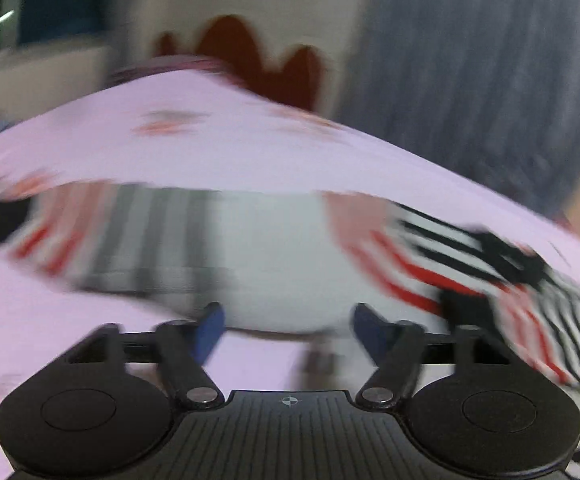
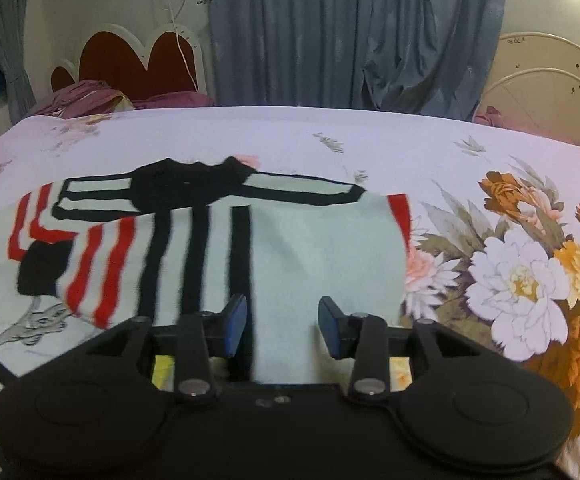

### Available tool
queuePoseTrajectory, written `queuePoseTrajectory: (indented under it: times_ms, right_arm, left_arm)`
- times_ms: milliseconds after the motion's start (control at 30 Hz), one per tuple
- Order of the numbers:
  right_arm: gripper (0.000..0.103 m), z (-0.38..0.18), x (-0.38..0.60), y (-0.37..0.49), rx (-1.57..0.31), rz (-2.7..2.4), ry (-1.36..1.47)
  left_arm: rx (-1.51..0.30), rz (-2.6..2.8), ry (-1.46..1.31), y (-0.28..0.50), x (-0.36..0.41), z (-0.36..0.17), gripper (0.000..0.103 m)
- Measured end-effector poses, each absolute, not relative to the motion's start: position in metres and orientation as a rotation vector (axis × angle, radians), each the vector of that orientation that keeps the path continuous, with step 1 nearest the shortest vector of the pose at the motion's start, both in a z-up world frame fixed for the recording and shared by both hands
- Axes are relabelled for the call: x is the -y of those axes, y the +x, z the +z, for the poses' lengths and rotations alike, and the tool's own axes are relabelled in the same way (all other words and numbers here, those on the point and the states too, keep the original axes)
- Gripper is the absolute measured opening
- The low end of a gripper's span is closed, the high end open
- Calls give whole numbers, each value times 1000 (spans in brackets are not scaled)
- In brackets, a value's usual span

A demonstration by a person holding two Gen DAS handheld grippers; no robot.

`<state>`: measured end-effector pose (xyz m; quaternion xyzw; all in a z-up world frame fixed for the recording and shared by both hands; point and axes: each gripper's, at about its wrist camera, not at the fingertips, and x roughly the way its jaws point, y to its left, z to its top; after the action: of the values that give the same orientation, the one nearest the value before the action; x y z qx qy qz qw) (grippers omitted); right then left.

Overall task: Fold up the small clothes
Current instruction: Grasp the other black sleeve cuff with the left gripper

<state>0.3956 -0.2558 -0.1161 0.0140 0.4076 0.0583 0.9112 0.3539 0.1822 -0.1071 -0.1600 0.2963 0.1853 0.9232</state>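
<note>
A small white garment (image 2: 322, 248) with black and red stripes lies spread on the pale pink floral bedsheet (image 2: 290, 136). My right gripper (image 2: 283, 326) hovers over its near edge with the jaws apart. White cloth shows in the gap and neither pad presses on it. The left wrist view is smeared by motion. There the same garment (image 1: 274, 256) lies across the middle, striped sleeves at both sides. My left gripper (image 1: 290, 330) stands open just before its near hem, with nothing gripped.
A red scalloped headboard (image 2: 130, 64) and a heap of purple bedding (image 2: 90, 100) sit at the far left of the bed. Blue-grey curtains (image 2: 350, 32) hang behind. A cream headboard (image 2: 550, 88) stands far right. Bare printed sheet (image 2: 522, 276) lies right of the garment.
</note>
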Motion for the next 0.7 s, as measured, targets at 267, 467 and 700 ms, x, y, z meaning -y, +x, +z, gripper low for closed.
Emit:
queuePoseTrajectory:
  times_ms: [267,467,700]
  right_arm:
    - [38,-114,187,398,-862,86,47]
    - [38,-108,141,405,-856,59,43]
    - [38,-106,126,403,-873,20,87]
  left_arm:
    - [-549,593,-604,300,-348,-128,51]
    - [-497,514,-721,319,-397,-142,51]
    - [-451,509,-895,329,-427,-159,4]
